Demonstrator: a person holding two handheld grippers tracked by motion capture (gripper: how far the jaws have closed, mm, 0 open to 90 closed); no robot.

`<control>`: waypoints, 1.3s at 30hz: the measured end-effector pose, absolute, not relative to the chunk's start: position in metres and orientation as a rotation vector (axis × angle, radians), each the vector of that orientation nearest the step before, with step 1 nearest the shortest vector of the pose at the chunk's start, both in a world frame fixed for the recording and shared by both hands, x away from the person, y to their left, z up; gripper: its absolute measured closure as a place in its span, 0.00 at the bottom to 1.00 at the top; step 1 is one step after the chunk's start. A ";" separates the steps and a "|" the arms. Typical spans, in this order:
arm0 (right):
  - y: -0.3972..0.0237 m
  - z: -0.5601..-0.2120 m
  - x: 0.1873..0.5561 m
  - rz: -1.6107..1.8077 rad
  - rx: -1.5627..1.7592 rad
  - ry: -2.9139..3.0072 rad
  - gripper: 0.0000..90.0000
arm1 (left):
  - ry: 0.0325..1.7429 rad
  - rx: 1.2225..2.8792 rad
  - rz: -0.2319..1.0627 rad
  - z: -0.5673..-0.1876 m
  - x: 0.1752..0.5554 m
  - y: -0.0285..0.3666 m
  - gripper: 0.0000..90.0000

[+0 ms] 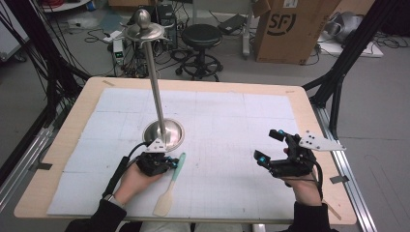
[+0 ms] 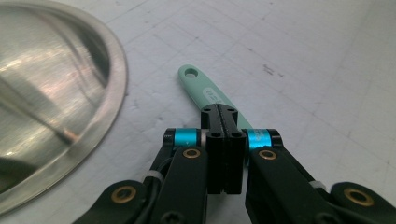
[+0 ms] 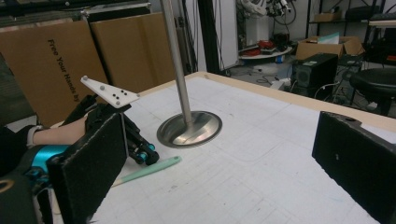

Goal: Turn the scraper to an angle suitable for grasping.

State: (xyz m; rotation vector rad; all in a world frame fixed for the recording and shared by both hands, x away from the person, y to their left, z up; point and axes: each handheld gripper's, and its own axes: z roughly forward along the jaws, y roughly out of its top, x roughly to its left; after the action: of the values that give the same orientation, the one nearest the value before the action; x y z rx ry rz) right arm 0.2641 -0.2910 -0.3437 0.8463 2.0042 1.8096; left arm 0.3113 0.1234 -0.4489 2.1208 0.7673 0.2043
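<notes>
High view: the left tongs (image 1: 170, 161) rest low on the desk (image 1: 309, 108), just in front of the round steel base (image 1: 164, 134) of an upright metal stand, with their tips at the green handle of a spatula (image 1: 171, 186). The spatula lies flat on the white mat (image 1: 232, 145), green handle pointing toward the base, pale blade toward the person. The right tongs (image 1: 270, 145) are held well apart from it at the desk's right side, jaws spread wide with nothing between them. Left gripper view: the left tongs (image 2: 223, 112) are pressed together, jaw faces meeting with no visible gap, tips directly over the spatula (image 2: 205, 91) handle; whether they touch it cannot be told, and nothing is clamped. The handle's hole end lies near the base (image 2: 100, 88) rim, not touching it. Right gripper view: the right tongs (image 3: 219, 163) stand wide apart, empty, their padded jaws framing the scene. Beyond them, the left tongs (image 3: 148, 157) sit closed at the spatula (image 3: 149, 170) handle, beside the stand's base (image 3: 189, 128).
</notes>
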 end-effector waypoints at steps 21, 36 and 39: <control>-0.294 -0.342 0.266 1.827 0.838 2.004 0.02 | 0.617 2.193 0.124 -0.435 0.262 0.109 1.00; -0.297 -0.344 0.266 1.828 0.849 1.996 0.02 | 0.614 2.254 0.083 -0.440 0.248 0.117 1.00; -0.297 -0.344 0.266 1.829 0.855 1.999 0.02 | 0.628 2.253 0.081 -0.440 0.249 0.123 1.00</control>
State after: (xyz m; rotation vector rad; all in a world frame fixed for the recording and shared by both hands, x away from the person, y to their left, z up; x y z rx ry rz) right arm 0.2661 -0.2969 -0.3440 0.8546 1.9987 1.8287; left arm 0.2491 0.1226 -0.4400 2.2528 0.6279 0.0810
